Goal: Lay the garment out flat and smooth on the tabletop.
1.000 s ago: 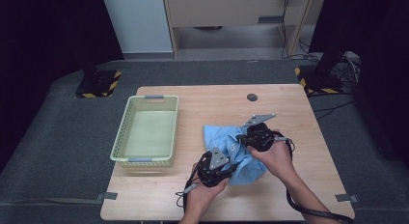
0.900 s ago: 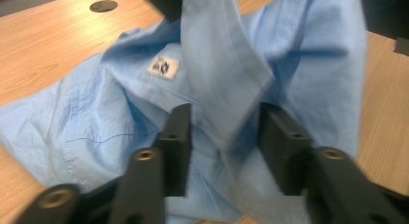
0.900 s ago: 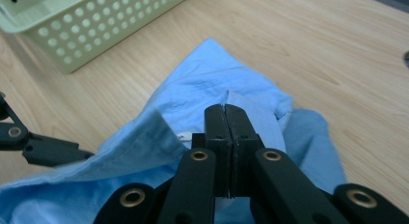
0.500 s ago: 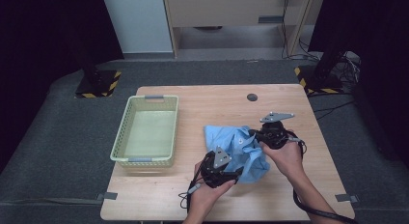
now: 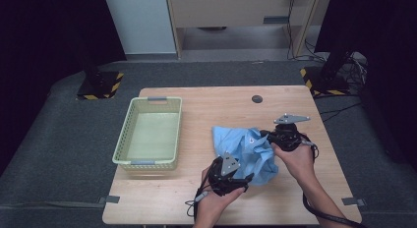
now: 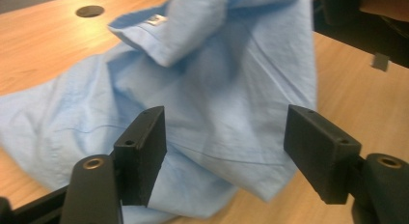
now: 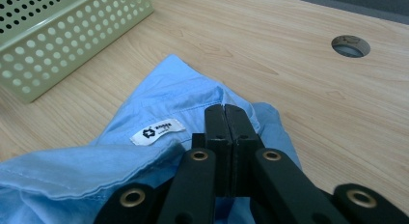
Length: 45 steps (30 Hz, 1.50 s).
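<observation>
A crumpled light blue shirt (image 5: 248, 152) lies on the wooden table (image 5: 206, 110), right of centre. My left gripper (image 5: 243, 179) sits at its near edge. Its jaws have just been opening and now stand open (image 6: 224, 142), with the blue cloth (image 6: 217, 79) lying loose between and beyond them, not pinched. My right gripper (image 5: 265, 136) is at the shirt's right side. Its jaws are pressed together (image 7: 224, 110) at a fold of the shirt (image 7: 159, 108) near the collar, beside a white label (image 7: 158, 131), and the cloth rises toward it.
A pale green perforated basket (image 5: 147, 161) stands empty on the table's left half, and its wall (image 7: 58, 45) is seen from the right gripper view. A round cable hole (image 5: 256, 99) lies at the far middle. Dark floor surrounds the table.
The left jaws have opened and released the cloth. The right gripper has moved to the right, drawing the shirt's upper fold with it.
</observation>
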{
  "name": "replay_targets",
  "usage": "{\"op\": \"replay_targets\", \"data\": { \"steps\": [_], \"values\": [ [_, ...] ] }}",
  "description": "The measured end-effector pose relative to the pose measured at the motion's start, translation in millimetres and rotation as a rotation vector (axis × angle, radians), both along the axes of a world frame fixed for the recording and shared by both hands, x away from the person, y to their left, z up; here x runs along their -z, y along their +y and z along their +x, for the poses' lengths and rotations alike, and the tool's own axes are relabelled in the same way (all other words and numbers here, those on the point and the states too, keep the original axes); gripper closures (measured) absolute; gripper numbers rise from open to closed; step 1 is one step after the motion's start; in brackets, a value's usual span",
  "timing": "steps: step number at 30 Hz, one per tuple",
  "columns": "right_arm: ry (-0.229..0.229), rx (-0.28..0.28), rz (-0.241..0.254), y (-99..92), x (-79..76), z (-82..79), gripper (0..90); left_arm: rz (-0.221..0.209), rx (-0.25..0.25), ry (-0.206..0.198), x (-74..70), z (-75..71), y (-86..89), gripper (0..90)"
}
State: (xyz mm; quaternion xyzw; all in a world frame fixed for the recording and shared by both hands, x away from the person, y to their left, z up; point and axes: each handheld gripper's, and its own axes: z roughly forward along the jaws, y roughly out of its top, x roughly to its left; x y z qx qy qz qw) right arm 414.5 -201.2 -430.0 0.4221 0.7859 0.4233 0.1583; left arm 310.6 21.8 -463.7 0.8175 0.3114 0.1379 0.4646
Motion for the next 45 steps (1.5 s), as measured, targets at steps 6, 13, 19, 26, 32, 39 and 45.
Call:
{"op": "replay_targets", "data": {
  "steps": [6,13,19,26,32,39,45],
  "values": [
    [-0.011,0.015,0.006,-4.0,-1.7,0.0,89.8,-0.012,0.033,0.065,13.1,-2.5,-13.3,26.8],
    [-0.009,0.030,0.014,-7.1,0.1,-0.6,89.8,-0.030,0.024,0.042,6.8,-8.4,-20.4,25.6],
    [-0.012,0.027,0.010,-5.1,-0.7,-3.3,89.8,0.032,0.012,0.021,20.5,-4.0,-35.4,33.5],
    [-0.008,0.030,-0.004,-8.5,0.8,-9.5,89.8,0.032,0.019,0.015,22.8,0.6,-22.4,83.3],
    [-0.009,0.039,-0.011,-17.6,2.1,-26.6,89.8,-0.007,0.057,0.059,19.1,3.2,-5.5,88.1],
    [0.004,0.045,-0.011,-27.4,5.7,-49.8,89.8,-0.031,0.082,0.100,15.2,6.1,13.5,88.2],
    [0.008,0.037,0.004,-26.7,6.9,-67.4,89.9,-0.035,0.076,0.131,16.9,13.7,27.7,87.9]
  ]
}}
